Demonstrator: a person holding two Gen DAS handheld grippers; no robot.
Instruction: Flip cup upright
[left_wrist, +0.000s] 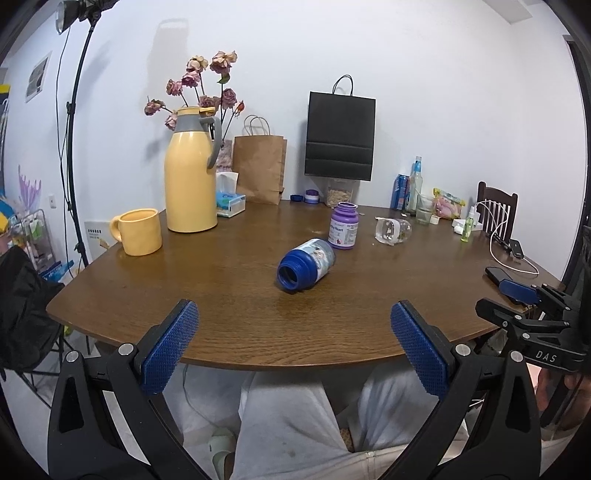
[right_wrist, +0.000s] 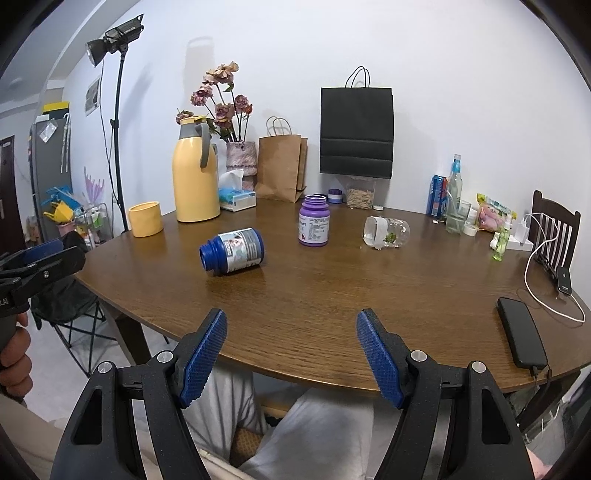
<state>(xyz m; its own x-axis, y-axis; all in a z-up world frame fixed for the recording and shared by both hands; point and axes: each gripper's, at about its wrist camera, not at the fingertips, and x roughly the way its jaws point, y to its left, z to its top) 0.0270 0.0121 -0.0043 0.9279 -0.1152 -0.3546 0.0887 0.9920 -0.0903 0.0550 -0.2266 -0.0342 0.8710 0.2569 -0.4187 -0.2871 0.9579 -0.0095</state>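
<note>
A clear glass cup (left_wrist: 393, 230) (right_wrist: 386, 232) lies on its side on the brown wooden table (left_wrist: 229, 295) (right_wrist: 332, 295), right of centre. A blue jar (left_wrist: 306, 264) (right_wrist: 234, 251) also lies on its side, mouth facing the near edge. A purple jar (left_wrist: 344, 226) (right_wrist: 314, 221) stands upright between them. My left gripper (left_wrist: 294, 308) hangs open over the near table edge, well short of the blue jar. My right gripper (right_wrist: 291, 315) is open too, holding nothing, near the front edge.
A yellow mug (left_wrist: 138, 232) and a yellow thermos (left_wrist: 192, 173) stand at the back left. Paper bags (left_wrist: 340, 136), a tissue box, bottles and a can line the back. A black phone (right_wrist: 521, 330) with a cable lies at the right edge. A person's legs are below.
</note>
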